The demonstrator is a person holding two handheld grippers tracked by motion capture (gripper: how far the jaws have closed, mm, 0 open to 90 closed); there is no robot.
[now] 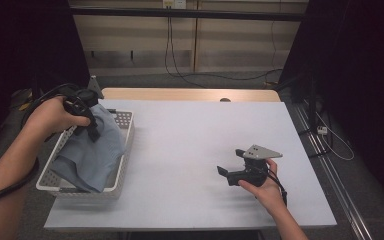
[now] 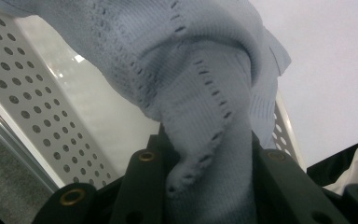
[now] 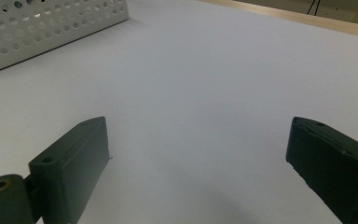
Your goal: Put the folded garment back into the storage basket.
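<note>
Pale blue knit garment [image 1: 94,145] with eyelet rows; white perforated basket [image 1: 125,131]; black jaws.

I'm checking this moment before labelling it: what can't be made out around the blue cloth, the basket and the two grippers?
- Basket floor: high view, covered by the blue knit cloth; anything beneath is hidden.
- Left gripper jaws: high view, the hand and cloth folds hide where they pinch; the left gripper view shows cloth bunched between them.
- Cloth's full shape: left gripper view, cut off by the top edge.
- Right gripper: jaws open over bare table.
</note>
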